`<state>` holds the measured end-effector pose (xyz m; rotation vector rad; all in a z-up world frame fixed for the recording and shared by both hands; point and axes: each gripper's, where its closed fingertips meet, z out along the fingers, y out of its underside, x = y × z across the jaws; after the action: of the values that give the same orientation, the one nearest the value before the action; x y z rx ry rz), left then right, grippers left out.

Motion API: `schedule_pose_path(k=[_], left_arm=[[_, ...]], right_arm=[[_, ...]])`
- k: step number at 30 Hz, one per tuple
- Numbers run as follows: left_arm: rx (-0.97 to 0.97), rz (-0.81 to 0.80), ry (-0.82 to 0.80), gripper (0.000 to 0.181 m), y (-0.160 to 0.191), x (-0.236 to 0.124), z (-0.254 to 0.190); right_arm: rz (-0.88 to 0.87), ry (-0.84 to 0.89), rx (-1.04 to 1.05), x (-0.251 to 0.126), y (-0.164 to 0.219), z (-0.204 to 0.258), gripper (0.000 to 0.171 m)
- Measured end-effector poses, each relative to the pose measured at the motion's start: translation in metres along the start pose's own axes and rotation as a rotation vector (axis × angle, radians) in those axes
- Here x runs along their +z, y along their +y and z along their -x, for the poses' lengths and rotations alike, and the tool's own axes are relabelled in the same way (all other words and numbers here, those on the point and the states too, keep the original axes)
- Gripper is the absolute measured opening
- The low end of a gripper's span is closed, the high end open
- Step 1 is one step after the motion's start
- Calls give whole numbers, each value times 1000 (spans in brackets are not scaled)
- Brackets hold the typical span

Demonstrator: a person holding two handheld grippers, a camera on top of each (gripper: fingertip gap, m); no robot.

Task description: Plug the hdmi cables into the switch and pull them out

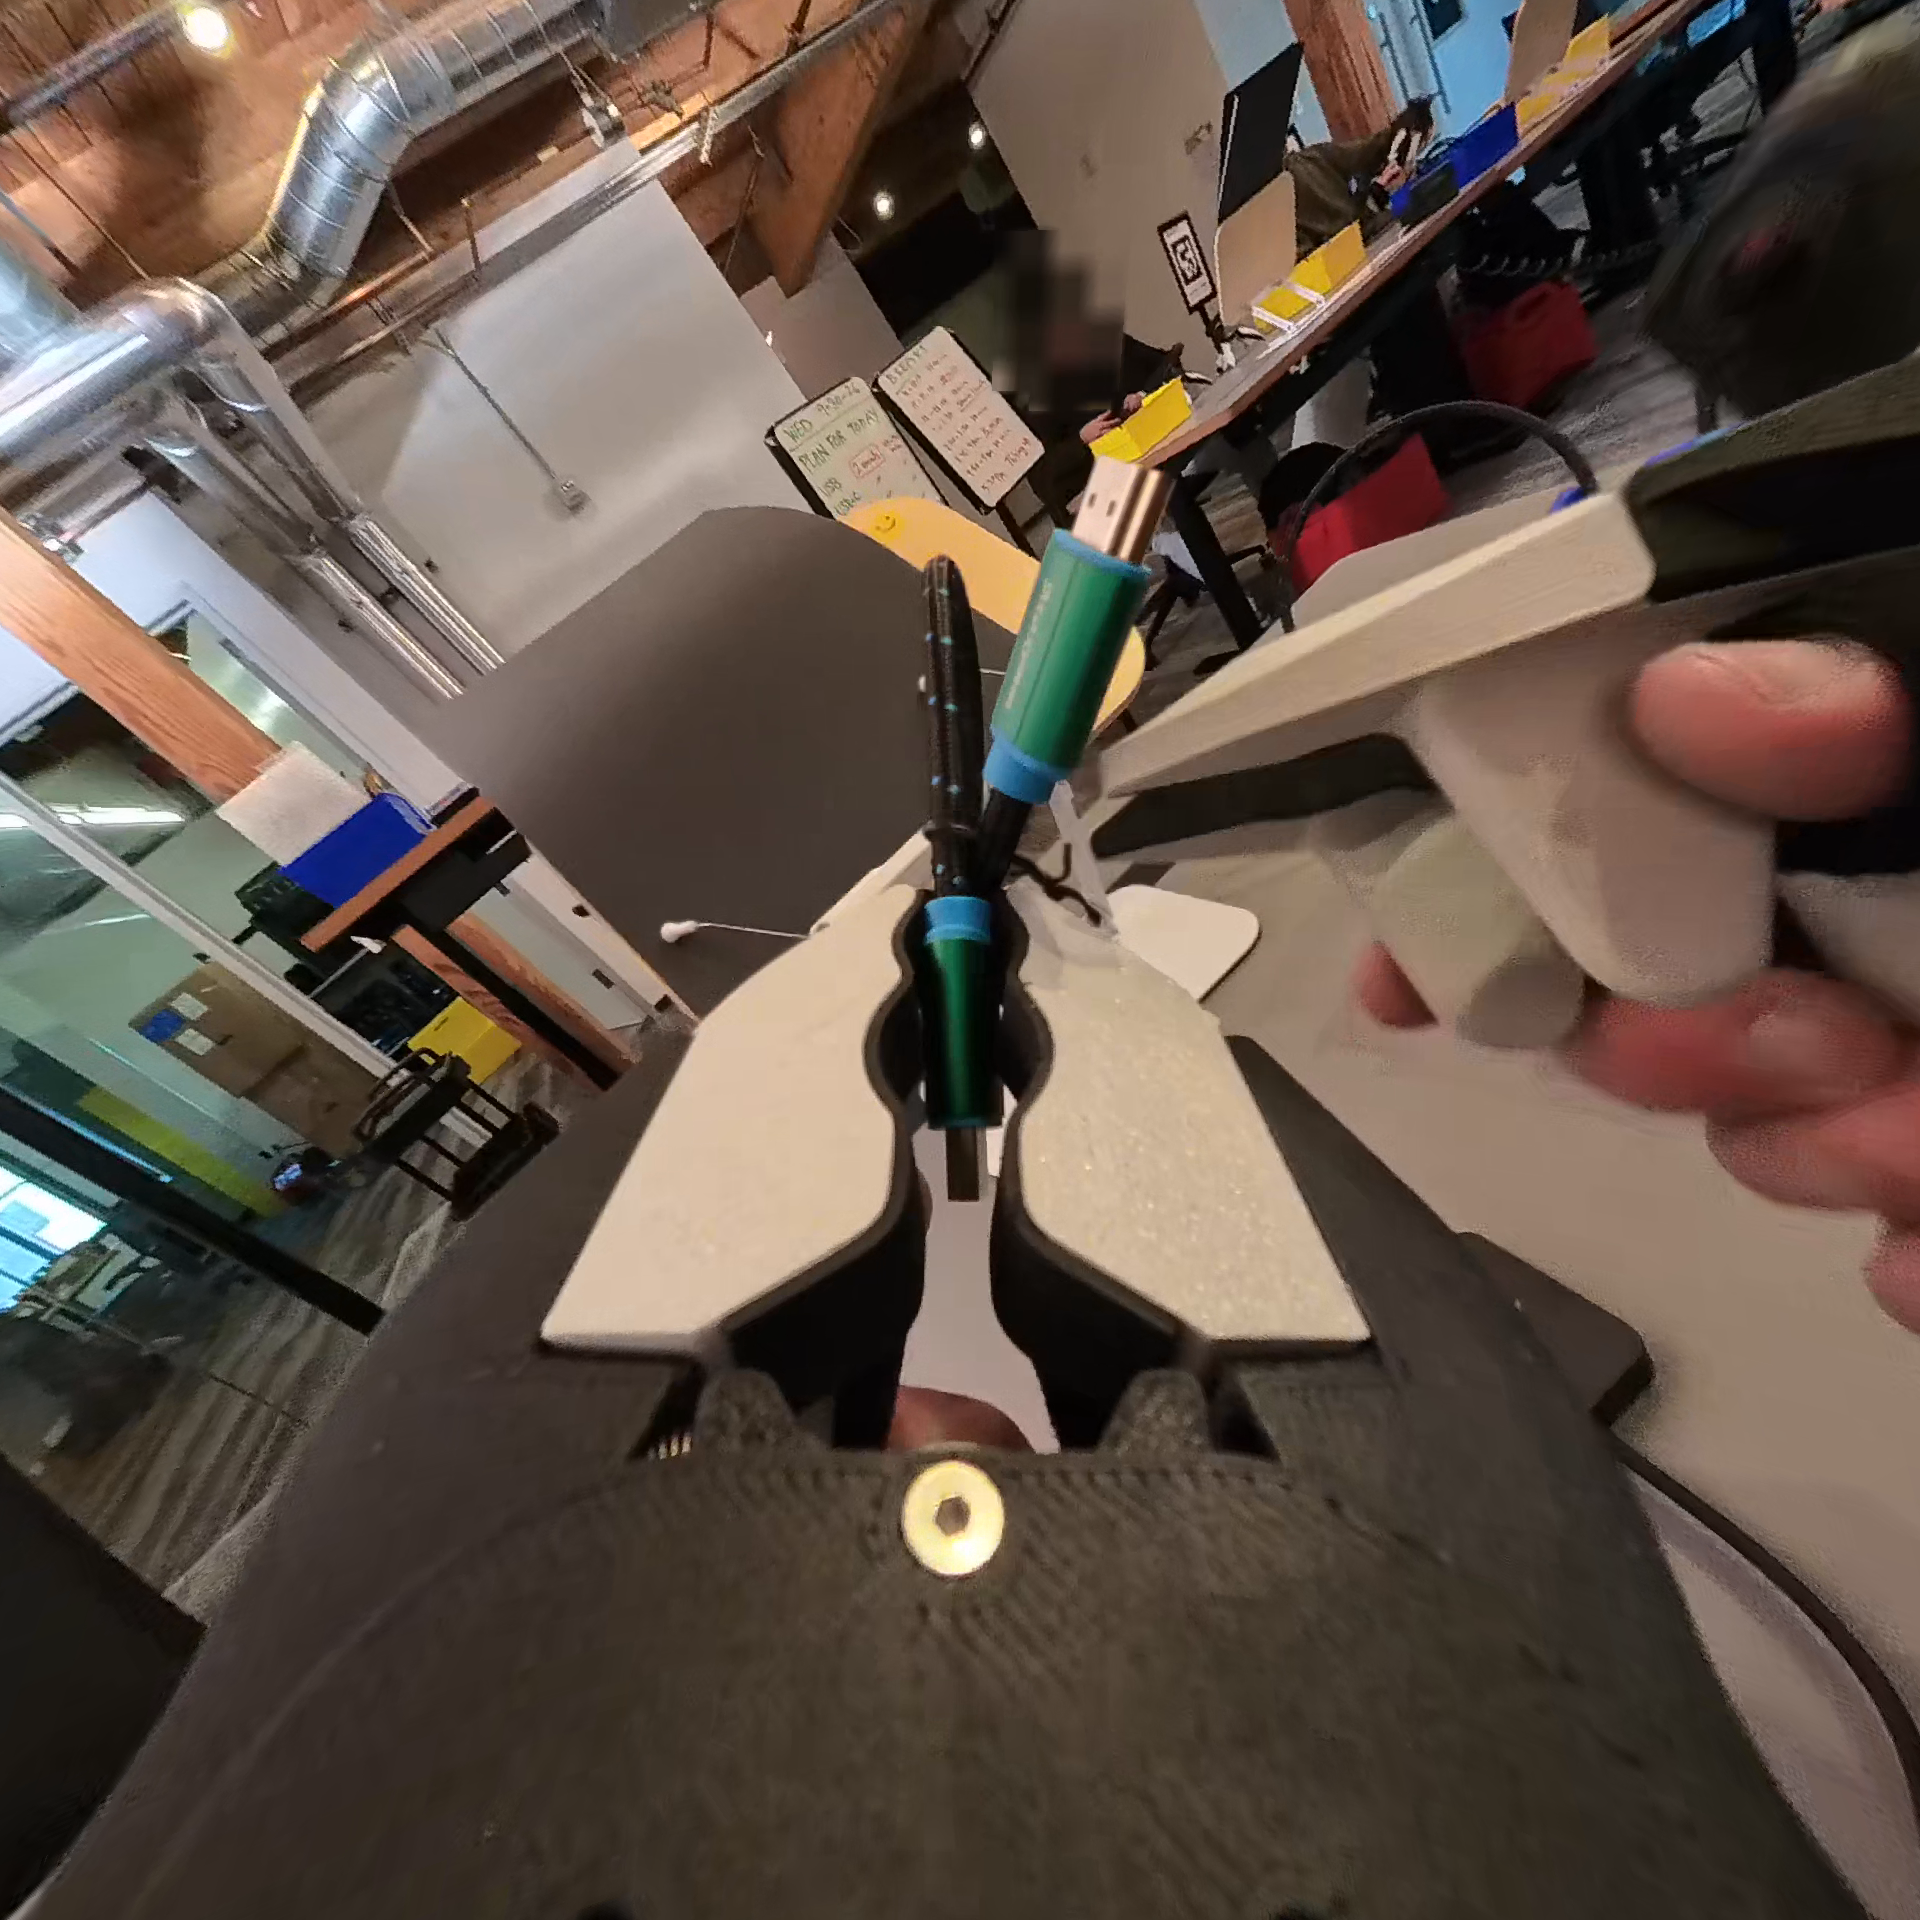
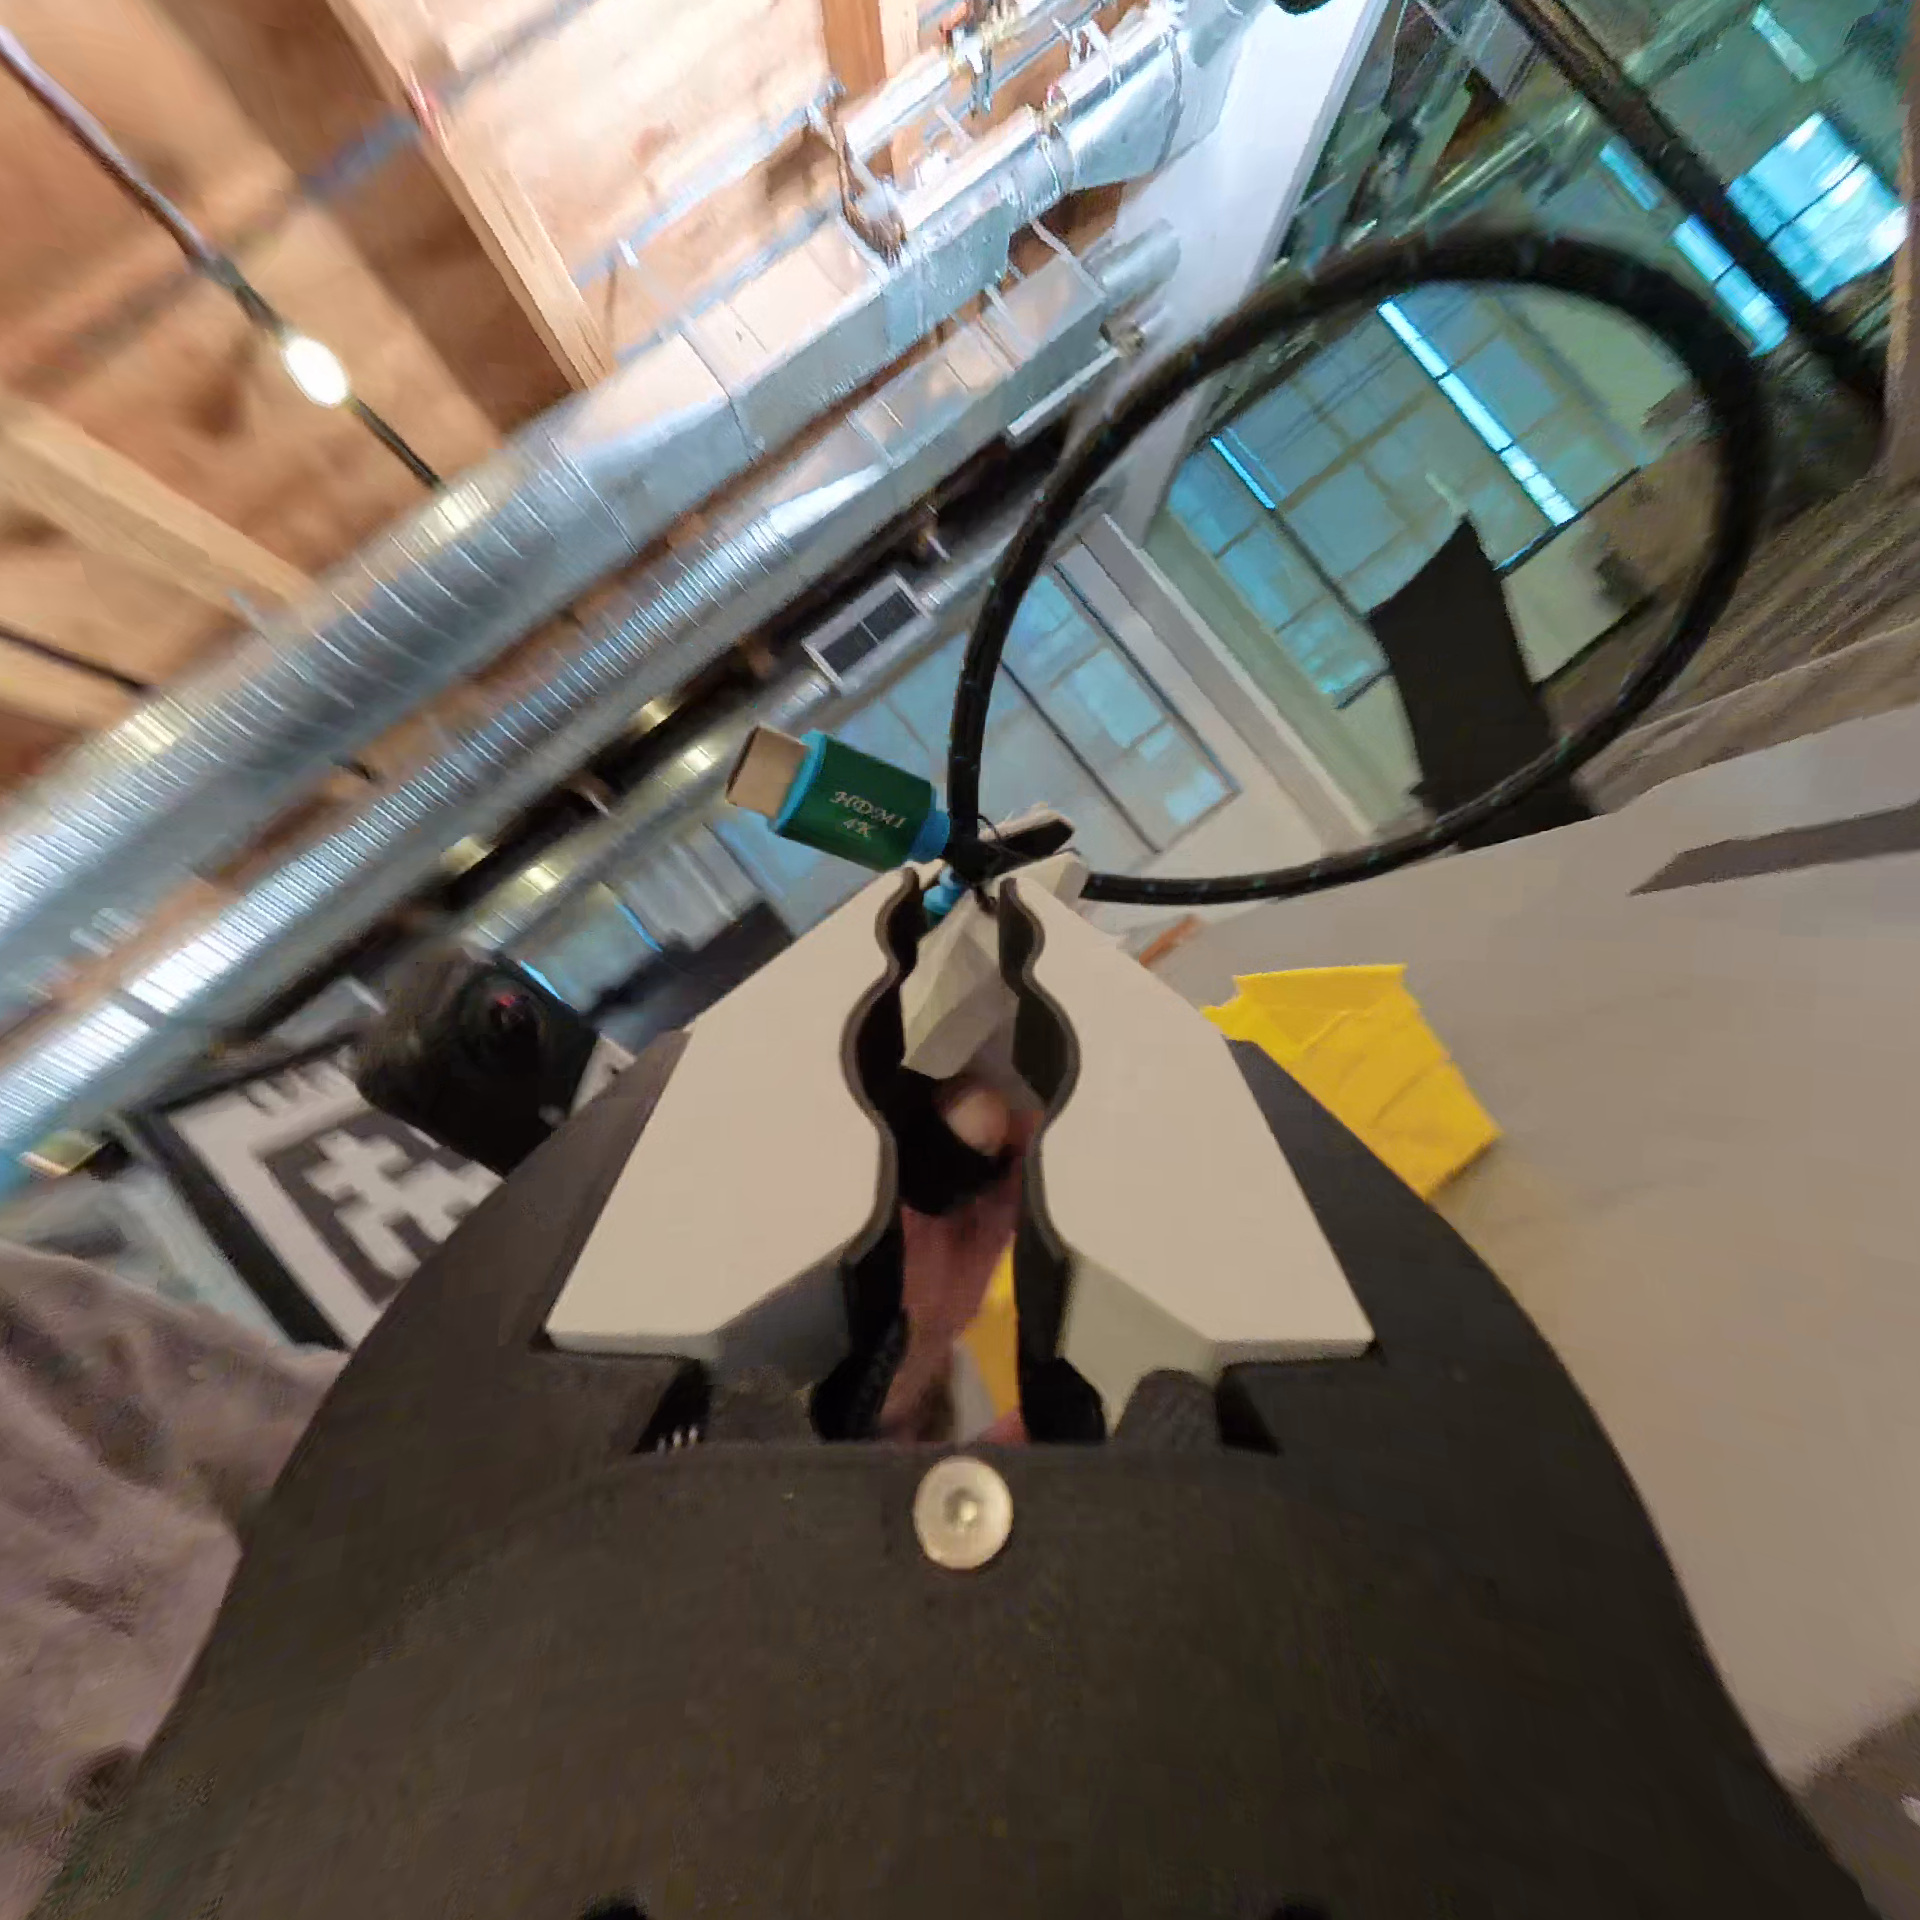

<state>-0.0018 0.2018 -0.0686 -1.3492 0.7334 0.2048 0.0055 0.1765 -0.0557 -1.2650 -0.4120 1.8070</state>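
1. Left wrist view: your left tongs (image 1: 961, 997) are nearly closed, pinching a green HDMI plug (image 1: 956, 1023) with blue collars between the white fingers (image 1: 769, 1122).
2. A second green plug (image 1: 1065, 644) stands up beyond the fingertips, its metal tip bare and plugged into nothing.
3. Two plugs in all, joined by one black braided cable (image 1: 951, 675) tied in a loop.
4. To the right, your hand (image 1: 1766, 935) holds the other tool over the pale bench (image 1: 1403, 1143).
5. Right wrist view: your right tongs (image 2: 961, 914) are almost shut; the tips close on the cable bundle at a blue collar, beside the left tool's white fingertip.
6. The free plug (image 2: 842, 795) points up-left; the cable (image 2: 1558, 343) loops overhead.
7. A yellow bin (image 2: 1361, 1070) sits on the bench at right.
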Motion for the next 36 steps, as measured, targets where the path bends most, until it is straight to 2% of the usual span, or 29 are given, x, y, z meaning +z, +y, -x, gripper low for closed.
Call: schedule_pose_path(k=[8, 13, 16, 23, 27, 36], left_arm=[[-77, 63, 104, 9, 3, 1, -4], [-158, 122, 206, 9, 6, 1, -17], [-199, 168, 267, 9, 9, 1, -21], [-248, 254, 345, 9, 15, -3, -25], [-273, 291, 361, 8, 19, -5, -26], [-317, 376, 402, 8, 30, -7, -29]], right_arm=[[267, 255, -978, -3, 1, -2, 18], [451, 392, -1628, -7, 10, -14, 16], [511, 430, -1868, -7, 13, -18, 16], [514, 457, -2027, -3, 10, -16, 17], [544, 441, -2052, -1, 16, -17, 12], [578, 417, -2092, 2, 25, -20, 19]])
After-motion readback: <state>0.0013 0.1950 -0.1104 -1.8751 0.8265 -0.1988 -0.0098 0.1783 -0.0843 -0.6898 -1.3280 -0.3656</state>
